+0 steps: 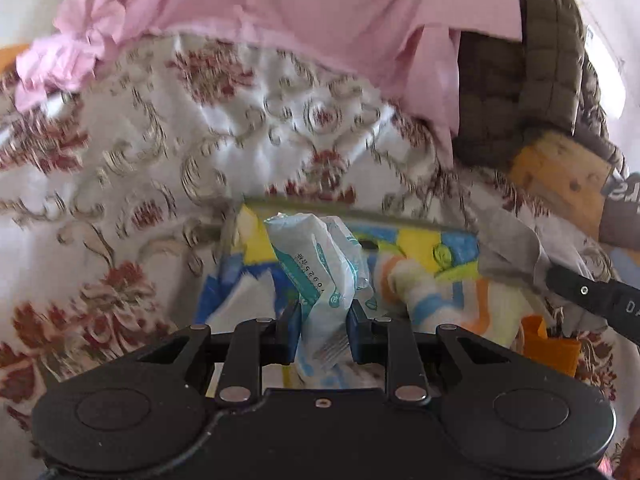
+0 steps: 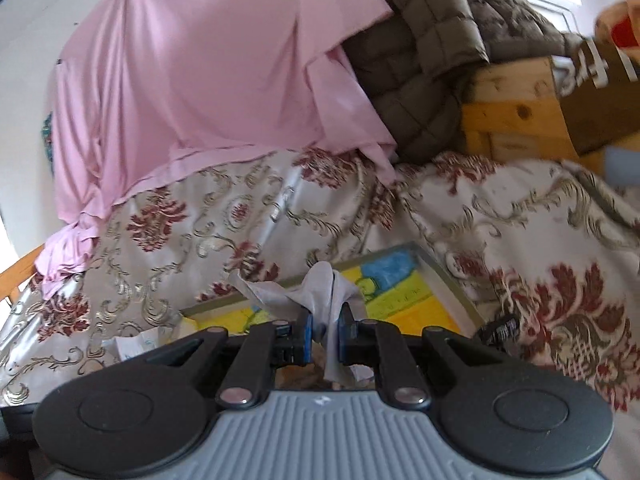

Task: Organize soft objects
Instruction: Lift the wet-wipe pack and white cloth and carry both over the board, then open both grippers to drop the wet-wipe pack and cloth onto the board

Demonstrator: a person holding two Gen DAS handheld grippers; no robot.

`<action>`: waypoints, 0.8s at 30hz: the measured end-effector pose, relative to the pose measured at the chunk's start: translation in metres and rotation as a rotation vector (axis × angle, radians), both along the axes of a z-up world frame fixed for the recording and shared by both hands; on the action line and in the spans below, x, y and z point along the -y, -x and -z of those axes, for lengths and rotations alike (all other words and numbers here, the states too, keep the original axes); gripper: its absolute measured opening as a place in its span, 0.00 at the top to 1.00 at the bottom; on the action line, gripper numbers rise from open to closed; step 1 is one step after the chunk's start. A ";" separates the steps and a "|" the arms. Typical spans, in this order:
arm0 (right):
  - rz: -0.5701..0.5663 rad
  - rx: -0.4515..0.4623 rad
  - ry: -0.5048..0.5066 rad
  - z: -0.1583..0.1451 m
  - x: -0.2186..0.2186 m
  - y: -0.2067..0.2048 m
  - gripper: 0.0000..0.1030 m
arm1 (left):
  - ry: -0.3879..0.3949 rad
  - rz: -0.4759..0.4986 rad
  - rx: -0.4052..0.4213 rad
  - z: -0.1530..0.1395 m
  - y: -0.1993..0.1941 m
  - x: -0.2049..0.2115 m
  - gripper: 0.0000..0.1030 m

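My left gripper (image 1: pixel 324 316) is shut on a white and teal crinkled soft packet (image 1: pixel 320 264) and holds it above a box with a yellow and blue cartoon lining (image 1: pixel 444 252). My right gripper (image 2: pixel 323 326) is shut on a thin grey cloth (image 2: pixel 320 292) that bunches upward above the same box (image 2: pixel 400 292). The grey cloth also shows in the left wrist view (image 1: pixel 508 248), pinched by the right gripper's black finger at the right edge. The packet shows faintly at the lower left of the right wrist view (image 2: pixel 136 344).
A bed with a cream and red floral cover (image 1: pixel 160 152) surrounds the box. A pink sheet (image 2: pixel 200 80) and a brown quilted jacket (image 2: pixel 432 40) lie at the back. A wooden frame (image 2: pixel 516 108) and cardboard box (image 2: pixel 596 92) stand at right. An orange item (image 1: pixel 548 344) sits by the box.
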State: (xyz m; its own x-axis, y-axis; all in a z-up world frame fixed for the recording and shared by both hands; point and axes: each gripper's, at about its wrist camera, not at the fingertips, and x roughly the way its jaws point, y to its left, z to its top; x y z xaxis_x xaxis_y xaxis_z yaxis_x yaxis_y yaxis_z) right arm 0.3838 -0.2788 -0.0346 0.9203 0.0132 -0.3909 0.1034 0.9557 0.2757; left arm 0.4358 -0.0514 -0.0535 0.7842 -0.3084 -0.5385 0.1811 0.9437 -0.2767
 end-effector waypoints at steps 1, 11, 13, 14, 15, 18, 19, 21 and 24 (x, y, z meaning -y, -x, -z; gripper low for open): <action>0.003 -0.006 0.007 0.002 -0.001 -0.001 0.87 | 0.002 -0.003 -0.008 0.003 -0.001 0.000 0.75; -0.005 -0.034 0.037 0.009 -0.010 -0.004 0.70 | 0.006 -0.015 -0.043 0.008 -0.005 0.000 0.75; -0.007 -0.033 0.037 0.009 -0.010 -0.004 0.66 | 0.004 -0.025 -0.039 0.007 -0.005 -0.001 0.74; -0.007 -0.034 0.037 0.009 -0.010 -0.005 0.63 | 0.004 -0.029 -0.039 0.007 -0.004 -0.001 0.74; -0.006 -0.035 0.037 0.009 -0.010 -0.005 0.60 | 0.007 -0.029 -0.041 0.007 -0.004 -0.001 0.74; -0.004 -0.037 0.034 0.008 -0.008 -0.005 0.53 | 0.003 -0.026 -0.041 0.006 -0.001 0.000 0.72; -0.004 -0.037 0.037 0.008 -0.009 -0.005 0.52 | 0.000 -0.025 -0.042 0.006 -0.001 0.000 0.70; -0.005 -0.035 0.050 0.008 -0.008 -0.004 0.46 | -0.006 -0.024 -0.041 0.005 0.001 0.001 0.67; -0.008 -0.037 0.054 0.006 -0.008 -0.004 0.42 | -0.013 -0.028 -0.034 0.003 0.006 0.000 0.60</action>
State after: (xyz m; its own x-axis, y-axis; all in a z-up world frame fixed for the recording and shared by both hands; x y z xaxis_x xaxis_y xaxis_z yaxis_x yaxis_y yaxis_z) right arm 0.3880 -0.2708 -0.0402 0.9052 -0.0015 -0.4249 0.1048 0.9699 0.2196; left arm 0.4299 -0.0510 -0.0561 0.7734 -0.2793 -0.5690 0.1451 0.9519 -0.2700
